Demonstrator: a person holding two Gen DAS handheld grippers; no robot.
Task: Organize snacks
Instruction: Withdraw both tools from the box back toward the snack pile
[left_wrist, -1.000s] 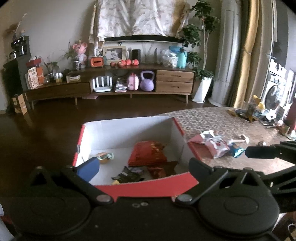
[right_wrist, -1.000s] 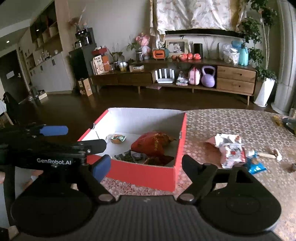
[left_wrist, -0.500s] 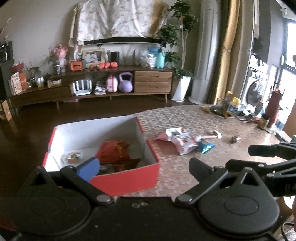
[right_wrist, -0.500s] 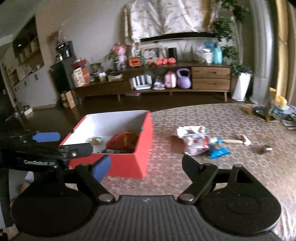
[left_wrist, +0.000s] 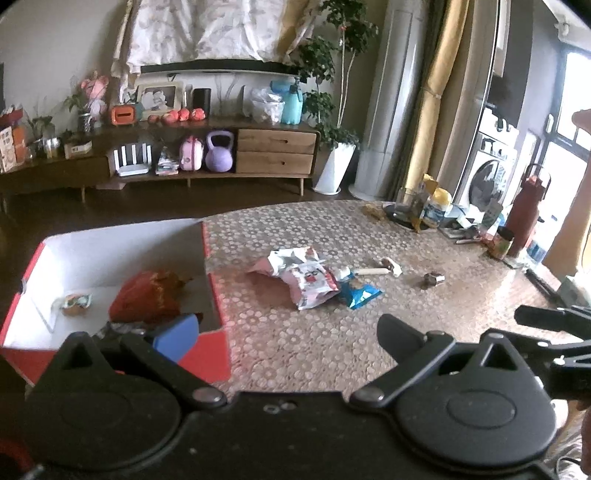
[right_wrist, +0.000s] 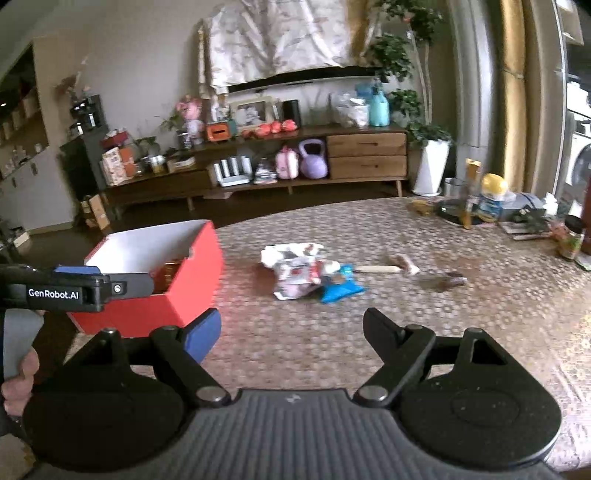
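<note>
A red box (left_wrist: 212, 273) (right_wrist: 184, 291) with a white inside stands at the table's left end. In it lie a red snack bag (left_wrist: 146, 297), a small round snack (left_wrist: 75, 302) and dark wrappers. On the patterned tablecloth lie a pink-white snack packet (left_wrist: 308, 282) (right_wrist: 295, 275), a blue packet (left_wrist: 360, 293) (right_wrist: 340, 290), a stick-shaped snack (left_wrist: 380, 269) (right_wrist: 384, 267) and a small dark wrapped piece (left_wrist: 433, 278) (right_wrist: 443, 282). My left gripper (left_wrist: 286, 332) is open and empty over the box's near right corner. My right gripper (right_wrist: 291, 332) is open and empty, short of the packets.
Bottles, jars and a dark red flask (left_wrist: 524, 218) crowd the table's far right edge. A low wooden sideboard (left_wrist: 184, 155) with ornaments stands against the back wall. The left gripper's arm (right_wrist: 74, 290) reaches across the left of the right wrist view.
Both views have swung to the right: the red box has slid to the left edge and the loose packets now lie ahead at centre. Both grippers stay open and empty.
</note>
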